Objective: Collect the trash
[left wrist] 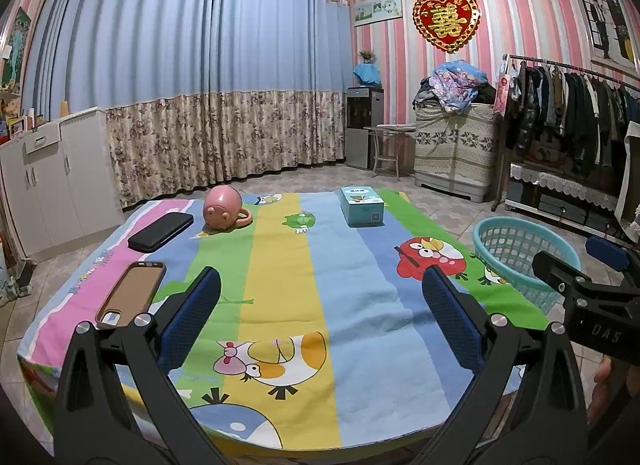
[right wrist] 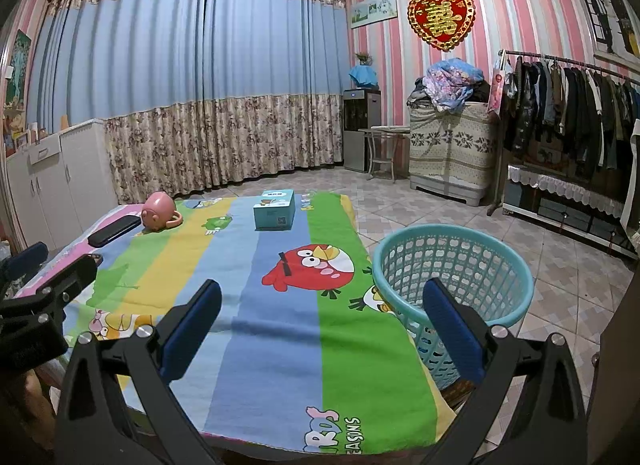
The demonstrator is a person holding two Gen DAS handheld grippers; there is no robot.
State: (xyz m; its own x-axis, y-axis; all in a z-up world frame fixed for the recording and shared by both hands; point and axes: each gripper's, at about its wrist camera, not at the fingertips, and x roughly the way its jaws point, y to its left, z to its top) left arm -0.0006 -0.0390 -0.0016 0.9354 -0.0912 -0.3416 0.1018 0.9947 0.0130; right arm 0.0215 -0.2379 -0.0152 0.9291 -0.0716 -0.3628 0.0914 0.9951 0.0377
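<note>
Looked across a low table with a bright striped bird cloth (left wrist: 280,265) on it. Saw a brown phone case (left wrist: 130,293) lying flat near the left edge of the cloth. Saw a black phone (left wrist: 161,231) just behind it, a little apart. Found a pink cup (left wrist: 221,214) tipped on its side next to the black phone, at the far end. Held the left gripper (left wrist: 320,305) up over the middle of the cloth with its two blue fingers (left wrist: 192,317) spread wide and nothing between them. Spotted a small blue box (left wrist: 362,205) standing at the far end, to the right of the cup and well apart from it. Could not tell which of these things was the trash. Saw a blue-green basket (right wrist: 516,269) with holes in its wall, just beside the right edge of the cloth. Held the right gripper (right wrist: 320,313) up near the basket, spread wide too, with one finger over the cloth, the other in front of the basket, and nothing in it.
</note>
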